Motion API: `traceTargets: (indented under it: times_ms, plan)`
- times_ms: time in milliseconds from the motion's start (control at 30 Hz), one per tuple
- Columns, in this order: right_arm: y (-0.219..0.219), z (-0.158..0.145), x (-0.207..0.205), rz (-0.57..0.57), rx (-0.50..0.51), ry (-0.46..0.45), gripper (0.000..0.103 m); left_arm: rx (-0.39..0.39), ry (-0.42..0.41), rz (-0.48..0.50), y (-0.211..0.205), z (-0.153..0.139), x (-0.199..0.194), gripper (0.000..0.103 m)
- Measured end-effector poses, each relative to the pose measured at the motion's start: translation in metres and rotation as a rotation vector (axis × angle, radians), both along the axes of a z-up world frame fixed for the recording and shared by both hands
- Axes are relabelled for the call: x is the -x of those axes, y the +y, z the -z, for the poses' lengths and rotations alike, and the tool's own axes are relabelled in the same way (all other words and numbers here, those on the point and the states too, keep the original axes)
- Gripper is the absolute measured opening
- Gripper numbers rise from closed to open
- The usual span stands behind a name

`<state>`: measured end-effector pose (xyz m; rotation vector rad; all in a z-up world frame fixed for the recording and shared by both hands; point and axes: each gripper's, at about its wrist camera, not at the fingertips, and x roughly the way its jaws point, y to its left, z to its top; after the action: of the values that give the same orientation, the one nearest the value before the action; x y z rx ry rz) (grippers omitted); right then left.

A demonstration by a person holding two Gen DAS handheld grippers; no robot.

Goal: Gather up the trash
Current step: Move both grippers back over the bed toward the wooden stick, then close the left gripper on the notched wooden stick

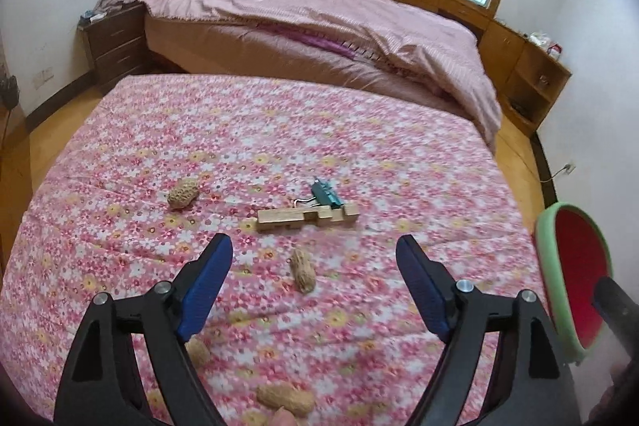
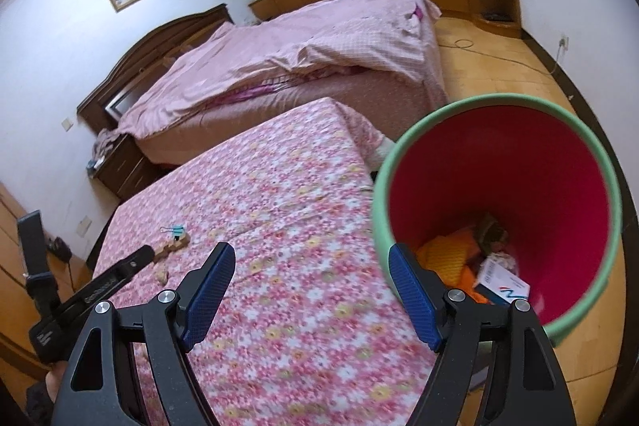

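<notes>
Left wrist view: the left gripper [image 1: 313, 258] hangs above the floral cloth [image 1: 120, 154] with its 2 blue pads [image 1: 205, 286] spread wide and nothing between them; a peanut [image 1: 302, 269] lies in the gap at lower centre, so the opening appears set to straddle this piece of trash. A broader shell [image 1: 183, 193] rests at centre left, another peanut [image 1: 284, 399] near the bottom edge, and a 4th nut [image 1: 197, 352] is half covered by the left finger. A wooden block [image 1: 306, 219] and a teal binder clip [image 1: 325, 195] touch one another at centre; whether they count as trash cannot be judged. At the right edge the trash bin [image 1: 547, 258] is cut off, only part of its green rim and red interior showing. Right wrist view: the right gripper [image 2: 311, 290] is likewise wide open and empty, at the lower centre of the frame beside the cloth's edge. The trash bin [image 2: 615, 210] fills the right half, placed just beside the covered surface, probably so that dropped pieces travel little; it holds an orange wrapper [image 2: 443, 250] and a white carton [image 2: 504, 278], other contents being too dark to identify. The left gripper [image 2: 139, 258] enters from the lower left, blurred, hiding most of the scraps. A bed [image 2: 319, 38] occupies the upper frame.
</notes>
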<state>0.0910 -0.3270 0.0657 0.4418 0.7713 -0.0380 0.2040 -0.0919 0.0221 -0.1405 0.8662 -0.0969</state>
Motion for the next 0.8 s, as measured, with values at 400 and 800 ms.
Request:
traceTargets:
  times_ms: [400,800]
  plan:
    - [-0.001,0.016,-0.024,-0.026,-0.041,0.016,0.08,-0.07,0.058,-0.026,-0.015,0.032,-0.049,0.094]
    - [0.005,0.021,-0.027,-0.043,-0.043,0.029,0.08,-0.042,0.081,-0.04,-0.001,0.038,-0.06,0.077]
